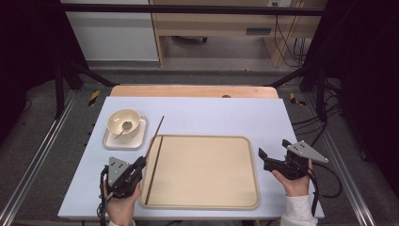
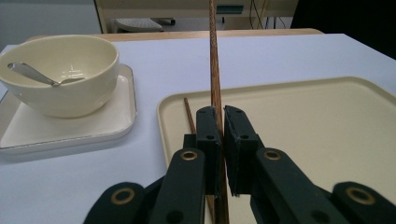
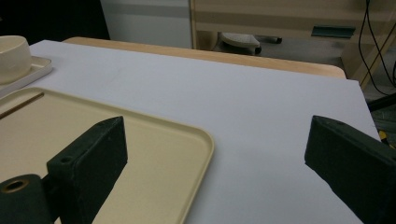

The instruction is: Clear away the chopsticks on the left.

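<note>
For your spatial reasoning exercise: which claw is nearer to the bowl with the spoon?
Left. The left claw sits just below the bowl, clamped on a chopstick. The right claw hangs open across the tray, at the table's far side.

Hidden and cut-off parts

The dark wooden chopstick point(image 2: 215, 70) runs past the top edge; black pads cover its middle.

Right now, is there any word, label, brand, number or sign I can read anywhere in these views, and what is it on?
None can be read.
Bowl, spoon, white plate, tray, both chopsticks: no print.
Left hand-held gripper and right hand-held gripper: no markings.
Teal tag on the wooden furniture behind the table: too small and blurred to read.
</note>
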The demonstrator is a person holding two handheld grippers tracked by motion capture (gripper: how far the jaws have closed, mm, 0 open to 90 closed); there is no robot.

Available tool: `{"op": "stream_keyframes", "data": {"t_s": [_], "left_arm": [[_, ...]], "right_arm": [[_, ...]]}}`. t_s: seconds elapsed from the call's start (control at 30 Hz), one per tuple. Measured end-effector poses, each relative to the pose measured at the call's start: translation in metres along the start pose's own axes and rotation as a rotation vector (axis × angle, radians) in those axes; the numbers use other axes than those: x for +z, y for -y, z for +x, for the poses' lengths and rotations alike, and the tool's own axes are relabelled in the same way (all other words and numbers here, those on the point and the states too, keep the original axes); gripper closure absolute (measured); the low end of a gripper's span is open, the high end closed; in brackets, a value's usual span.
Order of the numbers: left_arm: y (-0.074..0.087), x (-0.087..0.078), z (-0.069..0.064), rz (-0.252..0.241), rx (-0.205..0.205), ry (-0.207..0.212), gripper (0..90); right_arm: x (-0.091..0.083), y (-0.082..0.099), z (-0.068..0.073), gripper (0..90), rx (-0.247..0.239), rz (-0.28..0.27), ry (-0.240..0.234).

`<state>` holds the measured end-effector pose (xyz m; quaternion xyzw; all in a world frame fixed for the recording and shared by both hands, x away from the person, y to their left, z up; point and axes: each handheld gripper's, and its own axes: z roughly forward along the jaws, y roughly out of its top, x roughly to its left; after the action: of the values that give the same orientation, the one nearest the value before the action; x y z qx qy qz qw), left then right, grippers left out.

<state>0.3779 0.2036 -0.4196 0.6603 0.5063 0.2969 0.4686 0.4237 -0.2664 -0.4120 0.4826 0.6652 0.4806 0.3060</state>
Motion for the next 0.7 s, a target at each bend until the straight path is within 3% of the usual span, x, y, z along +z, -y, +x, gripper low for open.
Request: {"op": "stream_keyframes", "data": {"t_s": [0.17, 0.7], "left_arm": [[0.008, 0.003, -0.006, -0.003, -0.026, -0.041, 85.1], [0.028, 0.015, -0.025, 0.02, -0.05, -0.053, 85.1]], "right_arm": [[0.001, 0.0, 0.0, 6.3, -0.007, 0.001, 0.0], [0.001, 0.001, 0.0, 6.3, -0.003, 0.006, 0.0]]}}
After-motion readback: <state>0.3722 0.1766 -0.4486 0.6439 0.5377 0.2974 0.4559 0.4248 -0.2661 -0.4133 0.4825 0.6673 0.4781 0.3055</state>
